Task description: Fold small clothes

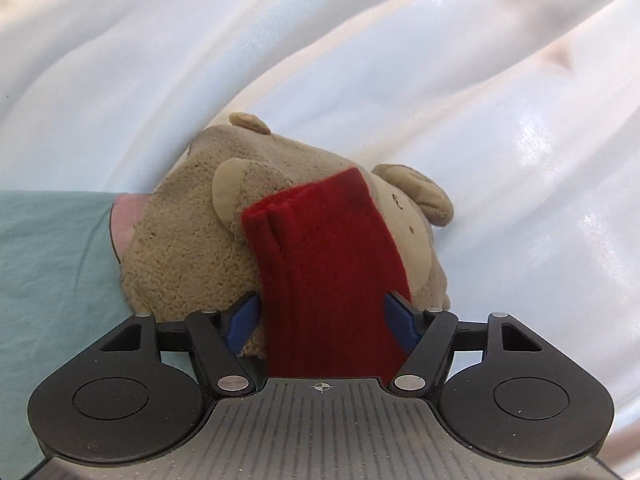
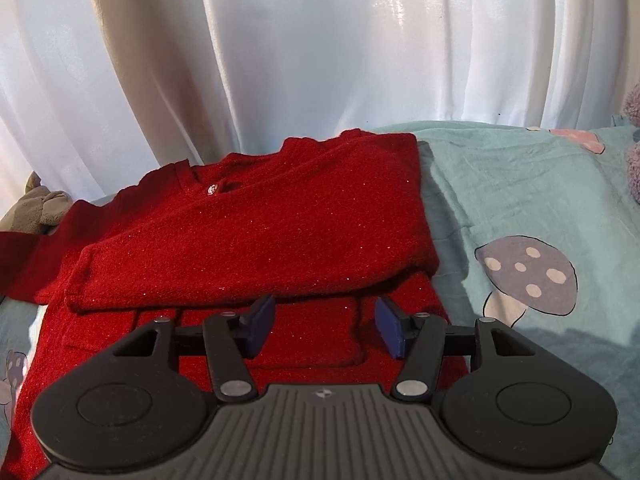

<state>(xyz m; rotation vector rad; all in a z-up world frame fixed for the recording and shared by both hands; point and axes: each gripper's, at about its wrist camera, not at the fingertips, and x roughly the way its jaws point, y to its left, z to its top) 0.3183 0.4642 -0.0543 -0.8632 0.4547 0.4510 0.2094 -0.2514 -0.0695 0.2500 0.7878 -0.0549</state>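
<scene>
A red knit sweater [image 2: 260,232] lies on the teal bedsheet [image 2: 520,184], front up, with one sleeve folded across its chest. My right gripper [image 2: 325,326] hovers open over its lower front near a pocket, with nothing between the blue pads. In the left wrist view the sweater's other red sleeve [image 1: 324,264] runs up between the fingers of my left gripper [image 1: 322,320], cuff end away from me. The jaws stand wide at the sleeve's two edges and do not visibly squeeze it. The sleeve rests against a tan teddy bear [image 1: 180,240].
White curtain [image 2: 320,60] hangs close behind the bed and fills the background [image 1: 360,60]. A grey plush toy [image 2: 40,208] lies at the sweater's left, a purple fuzzy one [image 2: 634,160] at the right edge. Mushroom-print sheet stretches to the right.
</scene>
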